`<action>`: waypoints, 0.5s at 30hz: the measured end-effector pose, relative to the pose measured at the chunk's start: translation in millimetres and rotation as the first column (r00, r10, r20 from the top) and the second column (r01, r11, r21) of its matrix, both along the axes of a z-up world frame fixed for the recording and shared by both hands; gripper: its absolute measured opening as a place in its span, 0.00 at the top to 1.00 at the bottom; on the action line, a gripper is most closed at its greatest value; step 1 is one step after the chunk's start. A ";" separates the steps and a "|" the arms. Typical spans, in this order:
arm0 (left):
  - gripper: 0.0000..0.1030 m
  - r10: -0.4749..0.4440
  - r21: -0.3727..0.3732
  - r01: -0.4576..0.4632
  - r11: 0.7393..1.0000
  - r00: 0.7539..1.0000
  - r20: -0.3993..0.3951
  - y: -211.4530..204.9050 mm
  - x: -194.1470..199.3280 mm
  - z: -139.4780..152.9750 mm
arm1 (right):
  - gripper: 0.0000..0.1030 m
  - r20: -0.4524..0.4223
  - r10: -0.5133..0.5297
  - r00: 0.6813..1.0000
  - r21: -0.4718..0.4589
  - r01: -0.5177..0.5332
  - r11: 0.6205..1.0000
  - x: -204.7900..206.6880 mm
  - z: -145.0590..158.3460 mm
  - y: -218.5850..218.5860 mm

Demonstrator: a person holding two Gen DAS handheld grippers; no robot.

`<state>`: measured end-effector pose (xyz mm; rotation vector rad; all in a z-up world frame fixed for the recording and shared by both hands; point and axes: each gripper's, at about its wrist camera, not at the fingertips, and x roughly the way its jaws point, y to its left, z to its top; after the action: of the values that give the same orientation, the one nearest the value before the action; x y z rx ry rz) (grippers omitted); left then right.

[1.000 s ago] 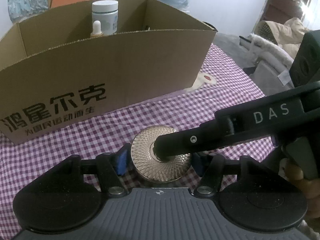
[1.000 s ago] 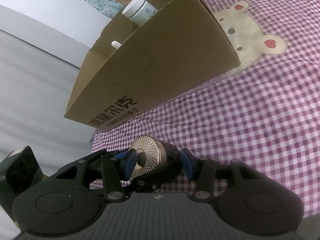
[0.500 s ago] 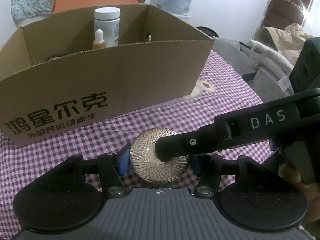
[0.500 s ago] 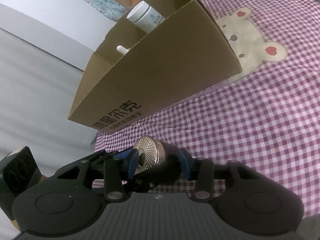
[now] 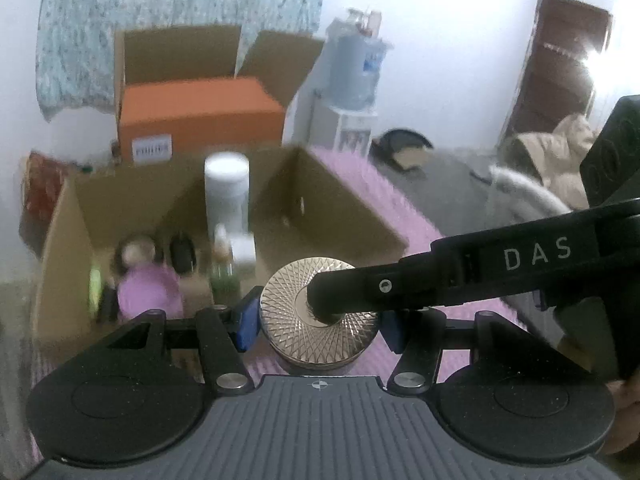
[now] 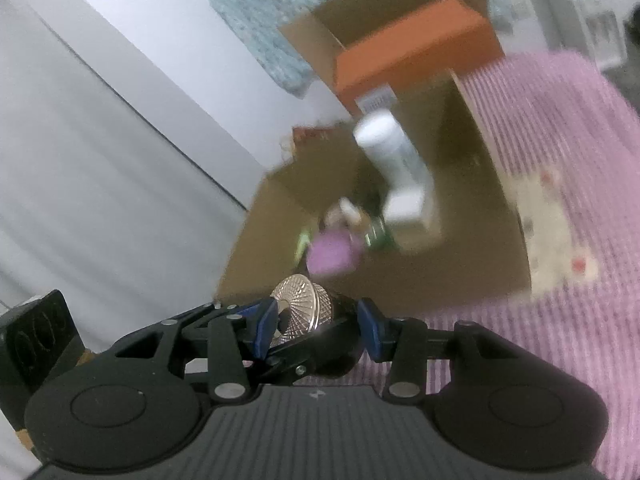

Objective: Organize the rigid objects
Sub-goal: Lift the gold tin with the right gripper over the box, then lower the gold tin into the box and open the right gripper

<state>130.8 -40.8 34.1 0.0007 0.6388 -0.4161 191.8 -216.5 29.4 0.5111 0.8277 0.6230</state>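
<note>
A: Where's the gold-lidded jar (image 5: 318,314)?
B: Between the 2 blue pads of the left claw (image 5: 318,320), pinched at its sides. The right claw (image 6: 316,326) reaches in from the side, 1 finger (image 5: 360,288) across the lid, its pads closed on the jar's top.
A: And ahead of the claws?
B: The open cardboard box (image 5: 68,240), blurred, a white bottle (image 5: 226,188) upright inside.

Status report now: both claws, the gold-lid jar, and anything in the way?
Both claws shut on the gold-lid jar. Jar lifted above the cardboard box. Box already holds bottles; bare floor at its right side.
</note>
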 end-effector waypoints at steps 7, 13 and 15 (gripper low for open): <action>0.44 -0.016 -0.017 0.016 1.000 1.000 -0.024 -14.6 66.3 15.1 | 0.54 0.039 -0.003 0.999 -0.038 0.005 0.999 60.5 25.6 -5.0; 0.44 -0.016 -0.042 0.010 0.999 0.989 -0.147 -21.5 111.3 -11.2 | 0.54 -0.030 0.007 1.000 -0.113 -0.011 0.994 108.3 5.9 -8.0; 0.44 -0.017 -0.046 0.008 0.999 0.982 -0.188 -22.6 118.4 -20.1 | 0.55 -0.045 0.022 0.999 -0.150 -0.029 0.988 117.2 -3.1 -5.3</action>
<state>249.2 -63.4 14.0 -0.0786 0.8162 -0.4458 309.1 -221.8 26.2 0.3780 0.9156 0.5695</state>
